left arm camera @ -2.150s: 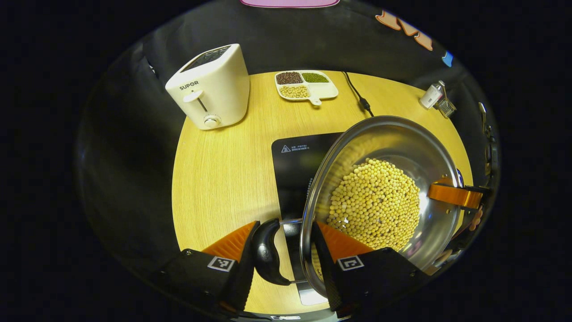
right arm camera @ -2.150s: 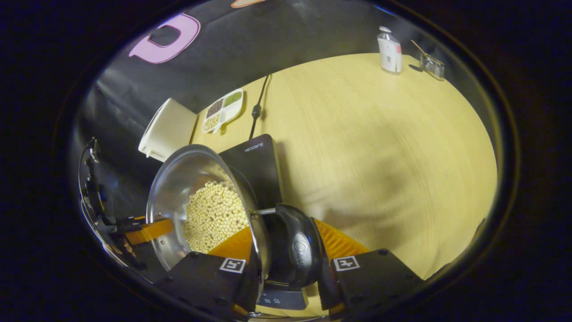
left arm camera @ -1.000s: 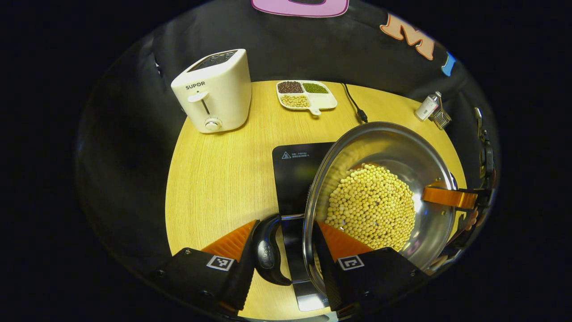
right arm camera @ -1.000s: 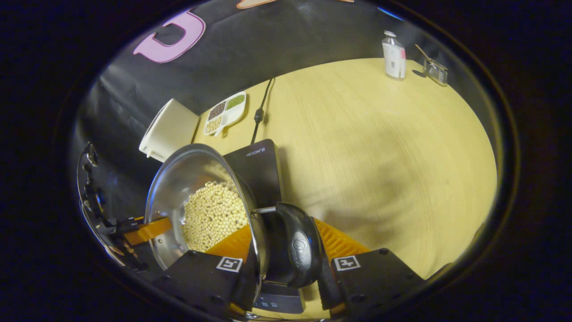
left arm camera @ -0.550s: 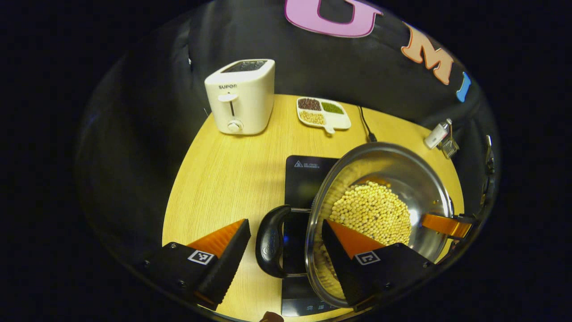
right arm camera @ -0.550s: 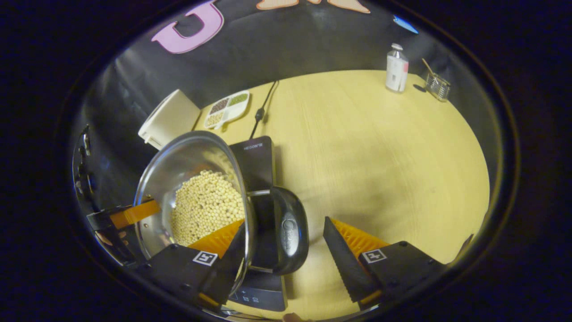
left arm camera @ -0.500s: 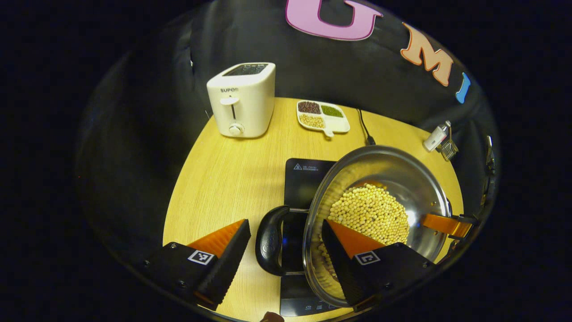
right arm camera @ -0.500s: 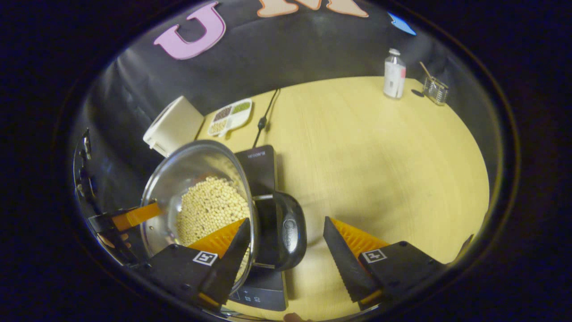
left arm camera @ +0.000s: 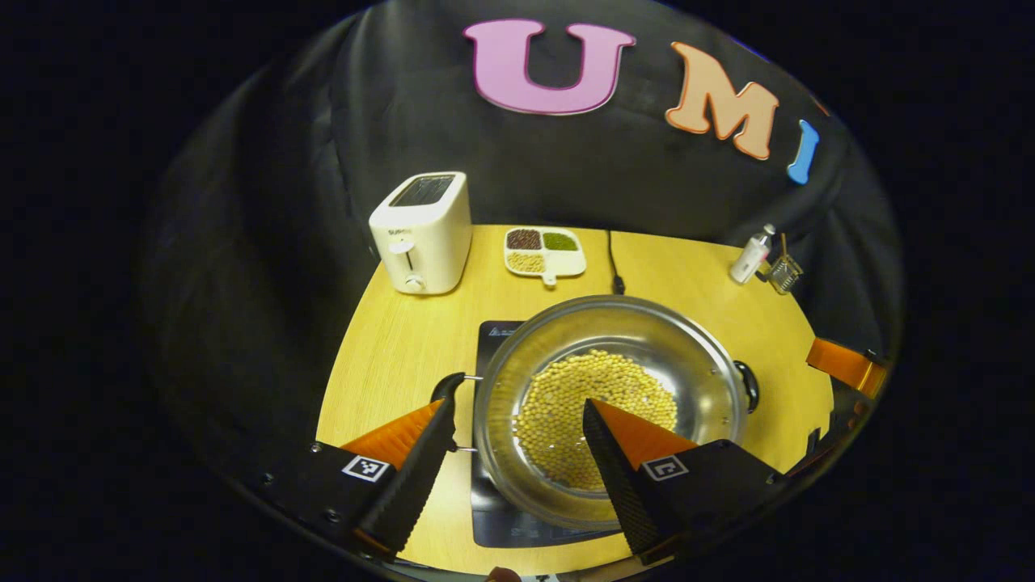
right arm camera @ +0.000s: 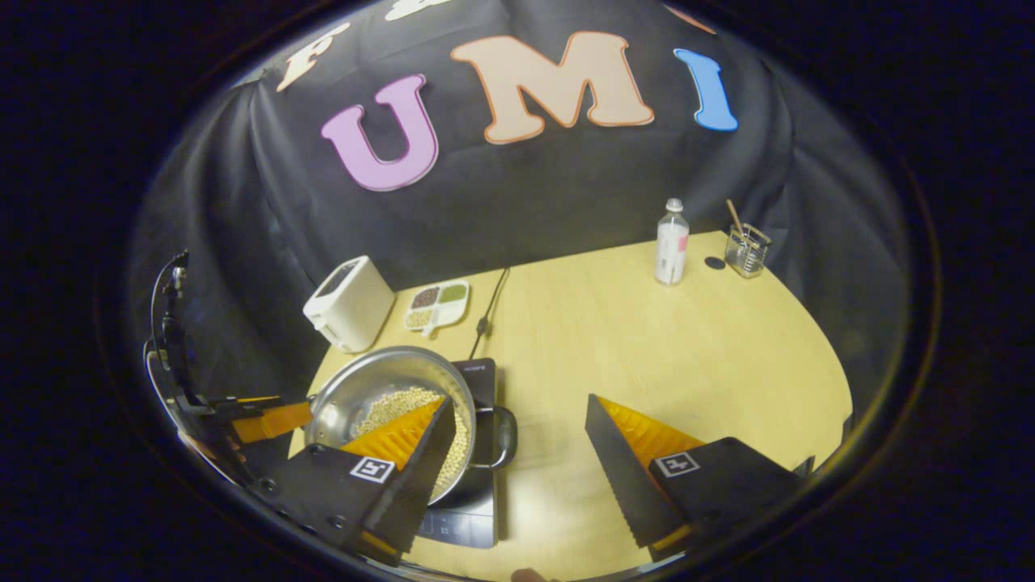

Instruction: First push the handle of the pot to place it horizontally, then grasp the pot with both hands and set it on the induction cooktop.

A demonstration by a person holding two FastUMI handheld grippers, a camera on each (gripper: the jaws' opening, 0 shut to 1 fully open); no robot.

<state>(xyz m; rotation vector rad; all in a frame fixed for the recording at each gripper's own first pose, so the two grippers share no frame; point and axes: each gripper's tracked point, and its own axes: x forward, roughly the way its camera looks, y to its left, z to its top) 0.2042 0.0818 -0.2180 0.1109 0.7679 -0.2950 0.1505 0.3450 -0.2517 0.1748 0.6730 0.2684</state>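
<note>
Hovering with fingers spread wide and nothing held: left gripper (left arm camera: 517, 416), above the near rim of the pot (left arm camera: 711, 380). Same for right gripper (right arm camera: 517, 424), wide apart, empty, with the pot's black handle (right arm camera: 503, 436) below the gap. Sitting flat on the induction cooktop (left arm camera: 490, 333), soybeans (left arm camera: 582, 396) inside, both side handles level. Farther back on the wooden table (right arm camera: 687, 356): white toaster (left arm camera: 420, 233), divided bean dish (left arm camera: 543, 250), black power cord (left arm camera: 613, 263), bottle (right arm camera: 671, 241) and small glass holder (right arm camera: 745, 249).
</note>
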